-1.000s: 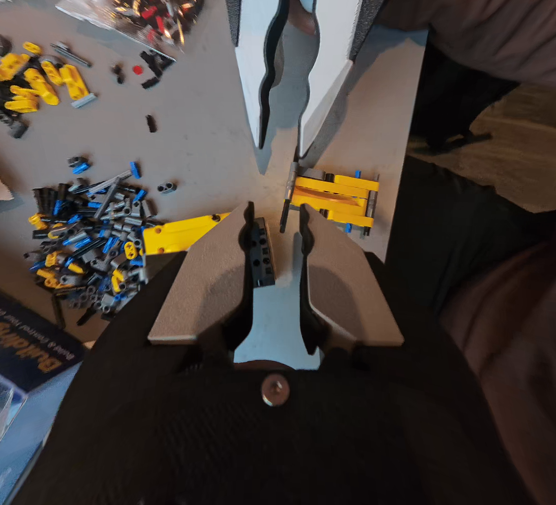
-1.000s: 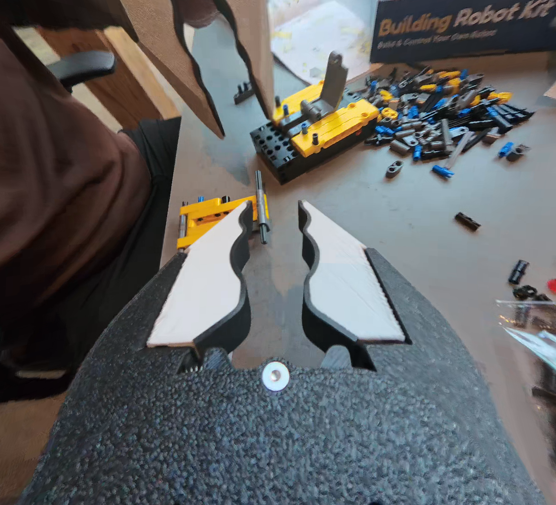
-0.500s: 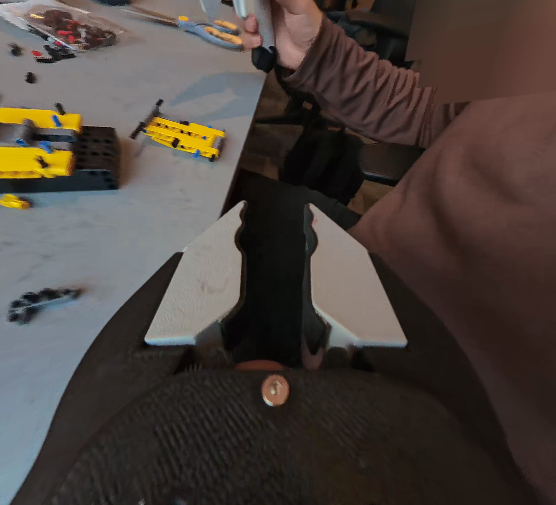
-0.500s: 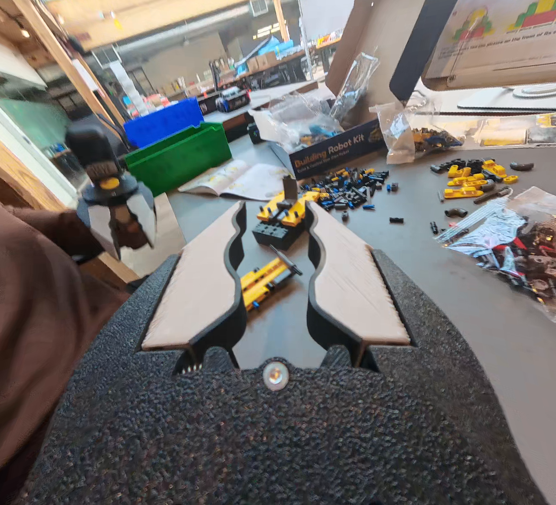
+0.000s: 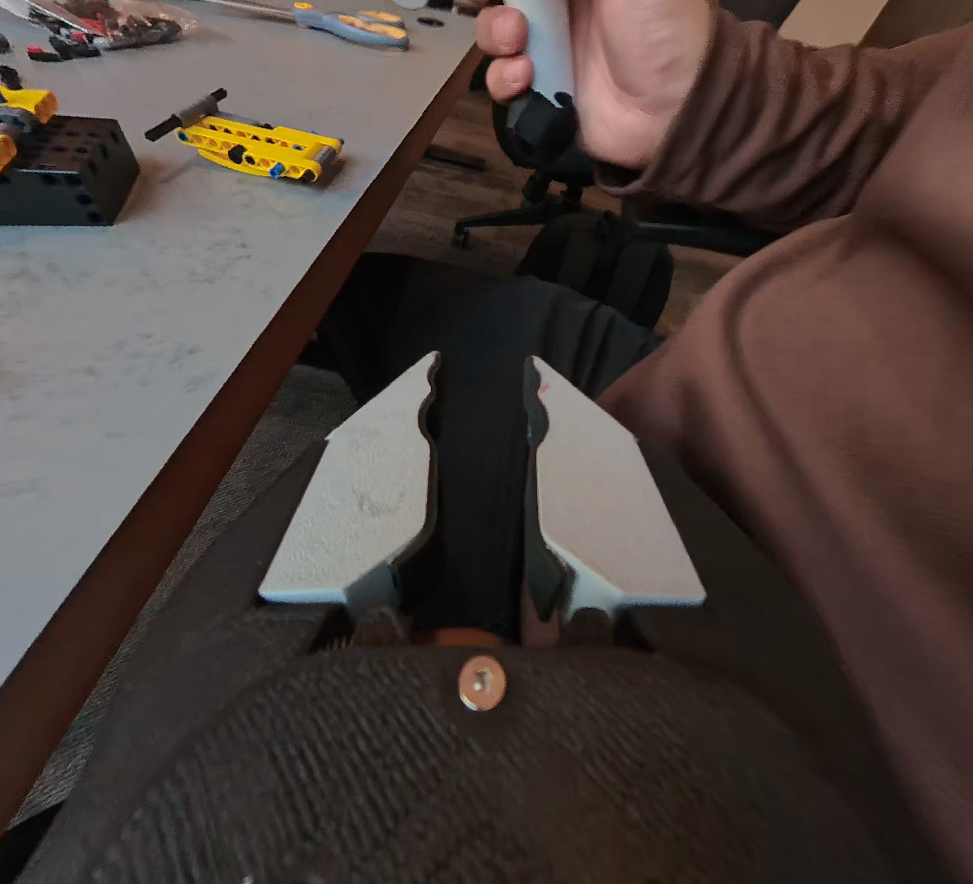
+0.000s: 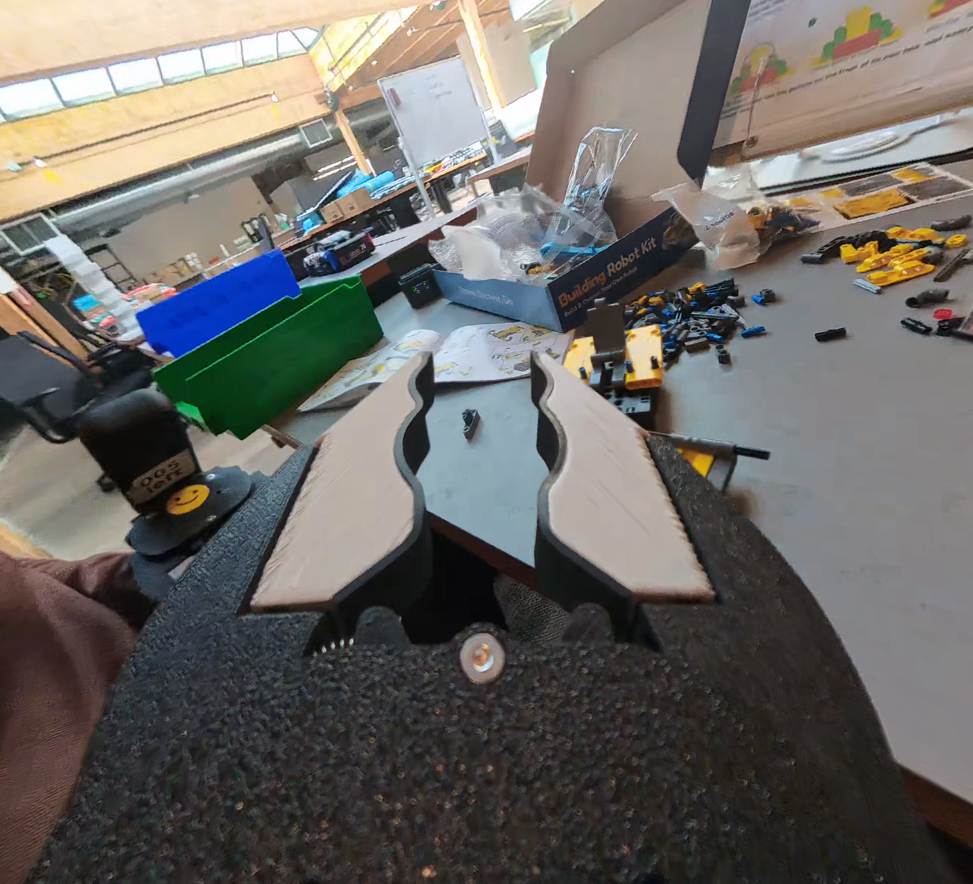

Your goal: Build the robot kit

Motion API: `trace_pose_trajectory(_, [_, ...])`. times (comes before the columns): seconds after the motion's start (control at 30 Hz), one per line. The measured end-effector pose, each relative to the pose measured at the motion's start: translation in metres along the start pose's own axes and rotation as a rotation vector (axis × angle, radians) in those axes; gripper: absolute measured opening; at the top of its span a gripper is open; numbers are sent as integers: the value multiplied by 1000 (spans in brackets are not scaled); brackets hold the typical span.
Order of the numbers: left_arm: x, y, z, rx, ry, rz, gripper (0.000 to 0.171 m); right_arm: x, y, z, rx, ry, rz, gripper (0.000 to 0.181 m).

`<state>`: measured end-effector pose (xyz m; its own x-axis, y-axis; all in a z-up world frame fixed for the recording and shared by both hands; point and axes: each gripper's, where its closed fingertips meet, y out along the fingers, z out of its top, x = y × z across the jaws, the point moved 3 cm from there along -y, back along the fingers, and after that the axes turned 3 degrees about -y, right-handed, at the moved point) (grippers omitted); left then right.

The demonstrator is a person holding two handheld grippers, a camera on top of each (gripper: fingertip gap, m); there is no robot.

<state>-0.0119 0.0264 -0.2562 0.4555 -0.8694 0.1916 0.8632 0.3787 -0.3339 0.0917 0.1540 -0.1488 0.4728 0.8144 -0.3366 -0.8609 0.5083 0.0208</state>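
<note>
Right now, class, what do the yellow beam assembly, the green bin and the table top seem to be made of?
Yellow beam assembly: moulded plastic, smooth, slightly glossy, with rows of round holes. Green bin: probably rigid plastic, with even colour and thin straight walls. Table top: likely matte grey laminate over board, judging by its brown edge band.

Grey table (image 5: 131, 332), yellow brick assembly (image 5: 252, 148), green bin (image 6: 274, 358), blue bin (image 6: 216, 301).

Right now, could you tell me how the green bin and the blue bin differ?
The green bin sits nearer the right gripper, while the blue bin stands behind it. The green bin shows its whole long side; the blue bin is partly hidden, only its upper part showing. Both are plain plastic bins, side by side beyond the table edge.
</note>
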Motion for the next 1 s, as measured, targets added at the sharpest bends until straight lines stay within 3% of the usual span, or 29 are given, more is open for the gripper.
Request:
trace_pose_trajectory(0.1, [-3, 0, -10, -31, -12, 10, 27, -30, 12, -27, 16, -79, 1, 31])
trace_pose_trajectory(0.17, [-1, 1, -10, -36, -30, -9, 27, -48, 27, -38, -63, -185, 81, 31])
trace_pose_trajectory(0.3, [2, -1, -15, -56, 80, -16, 26, -52, 47, -61, -200, -517, 74, 28])
trace_pose_trajectory(0.37, [-3, -1, -22, -70, 164, 12, 21, -40, 47, -67, -222, -581, -1, 28])
trace_pose_trajectory(0.43, [-9, 2, -23, -65, 147, 36, 21, -33, 43, -73, -237, -549, -23, 28])
trace_pose_trajectory(0.5, [-8, 3, -29, -60, 33, 16, 24, -32, 38, -80, -261, -510, -23, 34])
trace_pose_trajectory(0.63, [9, -11, -32, -45, -79, 47, 26, -57, 13, -88, -272, -443, 17, 38])
trace_pose_trajectory(0.77, [31, -10, -32, -68, -50, 89, 21, -93, 0, -84, -241, -444, 98, 36])
trace_pose_trajectory(1.0, [49, 18, -53, -264, 139, 161, 21, -132, -13, -97, -277, -365, 234, 35])
